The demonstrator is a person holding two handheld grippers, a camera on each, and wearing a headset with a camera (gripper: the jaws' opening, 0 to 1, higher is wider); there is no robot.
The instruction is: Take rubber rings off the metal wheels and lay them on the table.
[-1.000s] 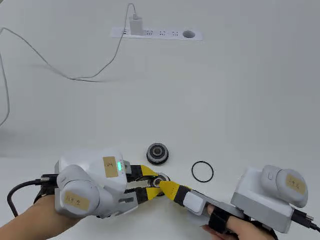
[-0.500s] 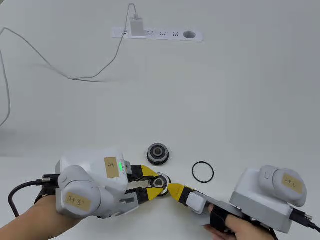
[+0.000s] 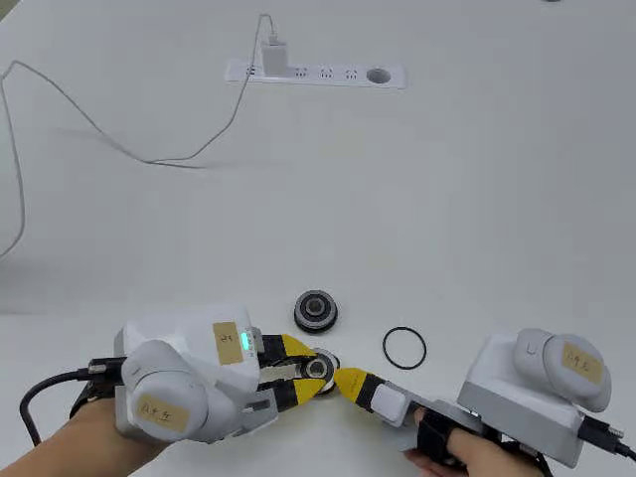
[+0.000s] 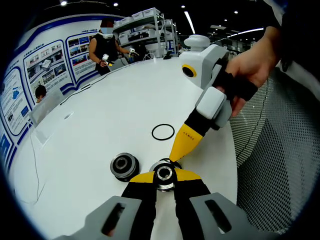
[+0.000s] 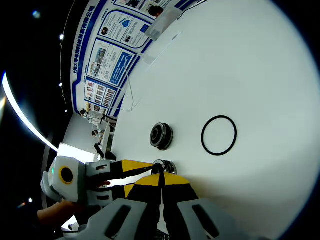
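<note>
Gripping one of the two metal wheels, the left claw point(image 4: 164, 176) has its yellow-tipped jaws closed narrowly on either side of that wheel point(image 3: 319, 367), which sits low over the white surface point(image 3: 477, 199) near its front edge. The right claw point(image 3: 345, 379) comes in from the right with its jaws pressed together into a single yellow point, and that point touches the held wheel's rim. I cannot tell whether a rubber ring is pinched between those tips. In the right gripper view the same shut jaws meet just below the held wheel point(image 5: 165, 167).

The second wheel point(image 3: 315, 310) stands apart on the surface, just beyond the held one and free of both claws; a dark band shows around its rim.

One black rubber ring point(image 3: 404, 347) lies flat on the surface, to the right of both wheels, near them but touching neither.

Towards the far edge of the surface lies one white power strip point(image 3: 316, 73) with one white plug point(image 3: 273, 48) in its left end, and a cable point(image 3: 119, 147) trails from there across the surface towards the left edge.
</note>
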